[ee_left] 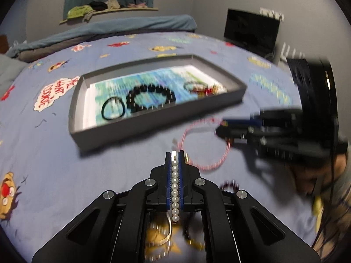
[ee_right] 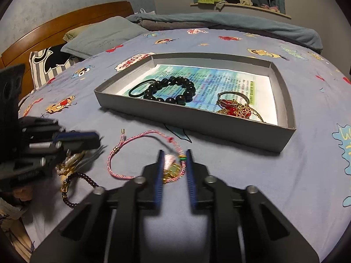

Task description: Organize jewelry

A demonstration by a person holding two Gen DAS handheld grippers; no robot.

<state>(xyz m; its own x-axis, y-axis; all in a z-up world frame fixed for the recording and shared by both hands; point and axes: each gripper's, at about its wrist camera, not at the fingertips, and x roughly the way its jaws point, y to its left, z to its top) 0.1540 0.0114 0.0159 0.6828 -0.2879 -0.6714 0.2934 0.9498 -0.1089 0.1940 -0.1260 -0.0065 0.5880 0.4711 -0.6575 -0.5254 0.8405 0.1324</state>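
My left gripper (ee_left: 174, 154) is shut on a string of white pearls (ee_left: 174, 186), which runs along the gap between its blue pads just above the bedsheet. To its right, my right gripper (ee_right: 175, 153) has its pads on either side of the gold pendant (ee_right: 172, 171) of a pink cord bracelet (ee_right: 136, 135), touching it on both sides; the picture is blurred there. The bracelet's loop lies flat on the sheet. A grey cardboard tray (ee_right: 197, 127) behind holds a black bead bracelet (ee_right: 171, 89), a black hair tie (ee_right: 138, 89), a metal bangle (ee_right: 232, 95) and red-and-gold jewelry (ee_right: 237, 109).
A dark red bead bracelet (ee_right: 83, 177) and gold pieces (ee_right: 64, 186) lie on the sheet below the left gripper (ee_right: 96, 141). Pillows (ee_right: 105, 35) and a wooden headboard (ee_right: 65, 22) stand at the left, a folded blanket (ee_right: 241, 22) behind, and a black screen (ee_left: 252, 30) off the bed's far side.
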